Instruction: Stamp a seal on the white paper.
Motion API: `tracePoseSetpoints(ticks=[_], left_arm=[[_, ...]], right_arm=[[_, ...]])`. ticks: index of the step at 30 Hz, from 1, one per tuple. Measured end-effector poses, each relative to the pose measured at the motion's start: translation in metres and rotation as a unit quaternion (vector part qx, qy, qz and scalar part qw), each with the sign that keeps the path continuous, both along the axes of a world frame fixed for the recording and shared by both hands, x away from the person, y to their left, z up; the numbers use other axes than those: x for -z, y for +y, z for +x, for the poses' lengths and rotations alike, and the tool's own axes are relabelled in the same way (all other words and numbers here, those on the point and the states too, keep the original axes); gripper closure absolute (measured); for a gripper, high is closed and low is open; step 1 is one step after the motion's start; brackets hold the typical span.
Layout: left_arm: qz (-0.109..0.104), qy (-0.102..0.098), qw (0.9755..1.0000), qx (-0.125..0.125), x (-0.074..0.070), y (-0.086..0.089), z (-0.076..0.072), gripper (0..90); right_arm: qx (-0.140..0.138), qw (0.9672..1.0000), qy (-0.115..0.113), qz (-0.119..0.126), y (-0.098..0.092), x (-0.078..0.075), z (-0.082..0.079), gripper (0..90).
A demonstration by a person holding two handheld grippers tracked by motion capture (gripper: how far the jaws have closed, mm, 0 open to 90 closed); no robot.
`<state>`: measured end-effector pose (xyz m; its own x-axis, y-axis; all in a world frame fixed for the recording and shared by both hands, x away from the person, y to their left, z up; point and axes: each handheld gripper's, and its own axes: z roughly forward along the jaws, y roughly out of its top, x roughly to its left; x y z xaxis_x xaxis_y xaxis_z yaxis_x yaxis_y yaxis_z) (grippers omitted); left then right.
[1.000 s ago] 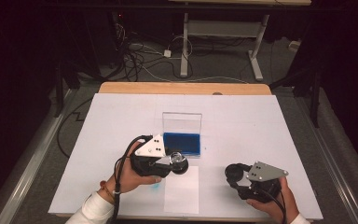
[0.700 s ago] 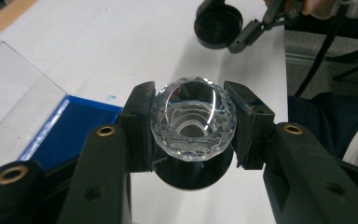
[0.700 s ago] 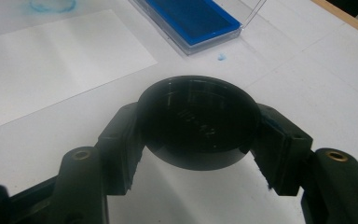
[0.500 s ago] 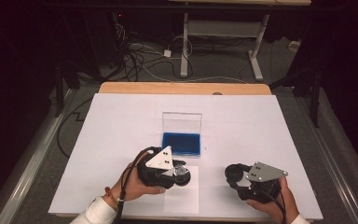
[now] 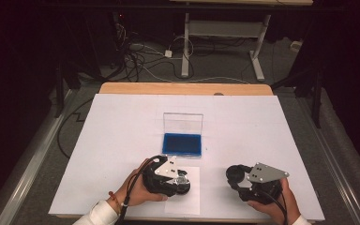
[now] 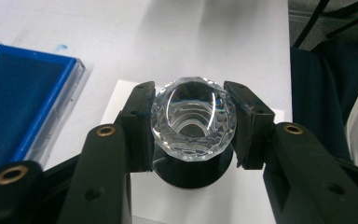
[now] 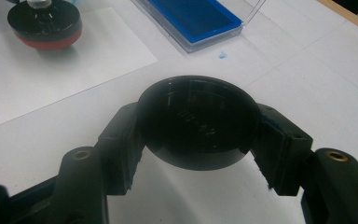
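Left gripper view looks straight along the left hand-held gripper [image 6: 193, 123], whose two black jaws are clamped on a faceted clear glass knob [image 6: 193, 119], one pad against each side of it. Directly under the knob sits a round black base [image 6: 193, 175], and whether the two touch cannot be told. The base rests on a white paper sheet [image 6: 205, 205] lying on the white surface [image 6: 177, 42]. To the left of the jaws in this view is a clear case with a blue lining [image 6: 16, 102], and a small blue mark [image 6: 60, 47] shows on the surface beyond it.

From the high view, the left hand-held gripper [image 5: 180, 180] is held low over the paper sheet [image 5: 183, 201] near the front edge of the surface [image 5: 122, 122], with the blue-lined case [image 5: 183, 143] just beyond it, its clear lid [image 5: 183, 122] standing upright at the far side. The right hand-held gripper [image 5: 234, 176] sits well apart to the right, near the front edge as well.

Right gripper view shows the right hand-held gripper [image 7: 198, 126] gripping a round black lid-like disc [image 7: 198, 121] between its jaws, held above the surface [image 7: 307, 65]. Farther off at the top left stands the black base with a red band [image 7: 44, 25] on the paper sheet [image 7: 51, 70], and the blue-lined case [image 7: 196, 16] lies toward the top middle
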<state>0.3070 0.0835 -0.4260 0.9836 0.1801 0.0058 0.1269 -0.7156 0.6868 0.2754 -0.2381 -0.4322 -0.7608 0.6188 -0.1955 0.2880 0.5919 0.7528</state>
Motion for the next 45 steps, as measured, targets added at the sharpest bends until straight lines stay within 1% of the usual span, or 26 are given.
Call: tracePoseSetpoints(ticks=[2,4,6,7,9,11,13,19,22,24,28,32,37,38,45], left_arm=[[0.007,-0.002,1.0,-0.003,0.002,0.0,0.0,54.5],[0.006,0.003,1.0,-0.002,0.004,0.0,0.001,54.5],[0.008,0.004,0.9999,-0.005,0.005,0.0,0.002,54.5],[0.007,0.007,1.0,-0.003,0.005,0.0,0.002,54.5],[0.008,0.005,0.9999,-0.004,0.006,0.0,0.003,54.5],[0.009,0.008,0.9999,-0.001,0.007,-0.001,0.003,54.5],[0.016,0.007,0.9999,0.0,0.008,-0.003,0.003,54.5],[0.023,0.011,0.9997,0.006,0.013,-0.005,0.004,54.5],[0.019,0.015,0.9997,0.004,0.014,-0.006,0.004,54.5],[0.021,0.011,0.9997,0.01,0.014,-0.006,0.004,54.5],[0.019,0.006,0.9998,0.01,0.016,-0.006,0.002,54.4],[0.013,0.012,0.9998,0.007,0.017,-0.005,0.004,54.4],[0.015,0.007,0.9999,0.004,0.017,-0.006,0.002,54.3],[0.014,0.01,0.9999,0.002,0.018,-0.006,0.002,54.3],[0.012,0.01,0.9999,0.004,0.018,-0.006,0.002,54.3]], right_arm=[[-0.002,1.0,-0.001,-0.002,0.0,0.0,0.0,38.8],[-0.002,1.0,-0.001,-0.001,0.001,0.0,0.0,38.8],[-0.002,1.0,-0.001,-0.002,0.0,0.0,0.0,38.8],[-0.002,1.0,-0.001,-0.002,0.0,0.0,0.0,38.9],[-0.002,1.0,-0.001,-0.001,0.0,0.001,0.0,38.9],[-0.002,1.0,-0.001,-0.002,0.0,0.0,0.0,38.9],[-0.003,1.0,-0.001,-0.002,0.0,0.001,0.0,38.9],[-0.003,1.0,0.0,-0.002,0.0,0.001,0.0,38.8],[-0.002,1.0,0.001,-0.002,0.001,0.001,0.0,38.8],[-0.002,1.0,0.001,-0.003,0.001,0.001,0.0,38.8],[-0.002,1.0,0.002,-0.005,0.001,0.001,0.0,38.8],[-0.004,1.0,0.001,-0.005,0.002,0.001,0.0,38.8],[-0.005,1.0,0.0,-0.007,0.003,0.001,-0.001,38.8],[-0.005,1.0,0.0,-0.006,0.003,0.001,-0.001,38.9],[-0.004,1.0,0.0,-0.005,0.002,0.001,0.0,38.9]])
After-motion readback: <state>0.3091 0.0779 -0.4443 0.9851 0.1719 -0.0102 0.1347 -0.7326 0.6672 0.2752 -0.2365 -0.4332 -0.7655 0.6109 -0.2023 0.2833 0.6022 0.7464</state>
